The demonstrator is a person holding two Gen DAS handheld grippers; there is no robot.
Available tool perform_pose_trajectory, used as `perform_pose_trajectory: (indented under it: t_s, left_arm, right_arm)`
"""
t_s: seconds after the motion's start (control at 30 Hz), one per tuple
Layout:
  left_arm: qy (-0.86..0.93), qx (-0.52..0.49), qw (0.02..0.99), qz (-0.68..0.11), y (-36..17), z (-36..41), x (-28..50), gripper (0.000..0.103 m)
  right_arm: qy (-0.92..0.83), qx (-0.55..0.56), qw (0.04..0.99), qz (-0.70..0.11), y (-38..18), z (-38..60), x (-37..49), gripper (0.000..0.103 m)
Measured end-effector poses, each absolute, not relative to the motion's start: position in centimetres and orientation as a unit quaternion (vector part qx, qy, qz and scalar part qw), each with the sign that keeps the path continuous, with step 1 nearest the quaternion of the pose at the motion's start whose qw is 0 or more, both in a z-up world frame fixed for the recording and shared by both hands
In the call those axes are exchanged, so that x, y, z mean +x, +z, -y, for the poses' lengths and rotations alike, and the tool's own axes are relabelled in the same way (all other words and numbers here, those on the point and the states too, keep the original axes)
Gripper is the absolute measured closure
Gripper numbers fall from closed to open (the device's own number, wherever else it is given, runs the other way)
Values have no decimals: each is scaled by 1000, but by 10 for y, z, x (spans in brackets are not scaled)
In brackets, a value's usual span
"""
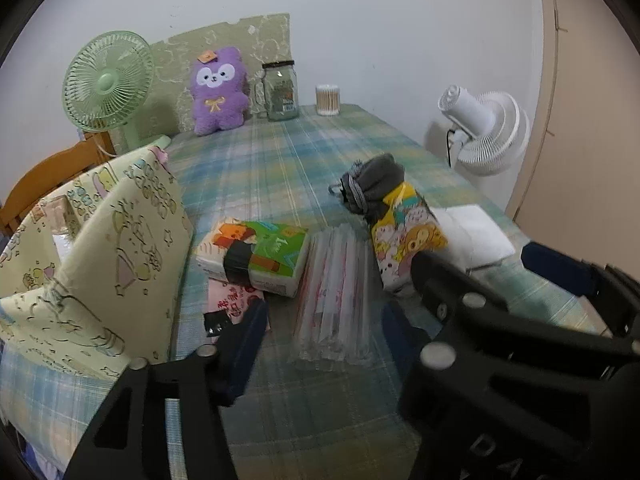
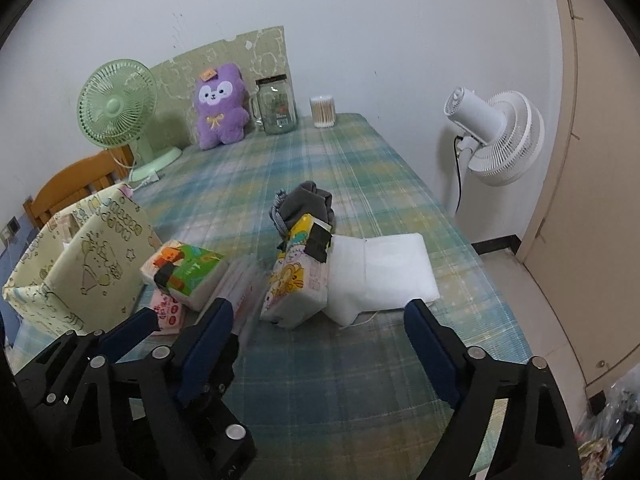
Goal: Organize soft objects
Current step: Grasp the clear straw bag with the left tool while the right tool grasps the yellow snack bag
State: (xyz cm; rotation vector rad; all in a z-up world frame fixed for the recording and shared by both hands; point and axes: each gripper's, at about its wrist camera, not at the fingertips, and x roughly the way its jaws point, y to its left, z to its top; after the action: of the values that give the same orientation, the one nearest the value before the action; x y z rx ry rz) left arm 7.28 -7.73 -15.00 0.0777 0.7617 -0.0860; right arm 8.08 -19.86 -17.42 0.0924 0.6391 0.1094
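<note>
Step in hand: approach to the heap of soft packs at the near left of the counter (image 2: 360, 168); judged as the start of the task.
Technique: lower each pair of tongs squarely over one pack, grip across its short side, and press lightly, since the wrappers will crumple.
Left tongs (image 1: 324, 320): open, nothing gripped; the clear plastic bundle (image 1: 336, 292) lies between the fingers, untouched as far as can be seen.
Right tongs (image 2: 320, 328): open wide, empty.
Yellow cartoon tissue pack (image 2: 300, 284): just beyond the right tongs, leaning on the white foam pad (image 2: 384, 272).
Green tissue pack (image 1: 256, 256): left of the bundle, beside the patterned fabric box (image 1: 100, 248).
Grey cloth roll (image 2: 308, 204): far side of the heap.
</note>
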Motion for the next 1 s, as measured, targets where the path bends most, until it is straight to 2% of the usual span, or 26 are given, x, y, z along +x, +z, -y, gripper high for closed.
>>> perform_pose_trajectory:
  t_s: [0.07,0.17,0.27,0.4,0.63,0.83,1.0]
  left_arm:
    - [-45,35,924,-379,-153,77,76,49]
    - [-39,41,919,-389,-158,77,81,61]
    - [-45,39,916,-396,-161,76,84,65]
    - [-55,34,915,-399,-160,75,85,75]
    - [-53,22,915,-399,-157,67,90,80]
    - [-54,14,914,-401,-159,66,94,80]
    - [-55,12,915,-399,-157,65,94,83]
  right_arm:
    - [51,44,946,-316,-175,199,82,17]
    - [44,41,947,-314,-175,200,85,22]
    - [42,43,949,-309,-173,200,88,25]
    - [43,40,950,-306,-171,198,95,33]
    - [65,36,945,-319,-176,186,111,40]
    - [83,48,935,-343,-186,180,120,67]
    - [82,50,934,-345,-187,179,118,74]
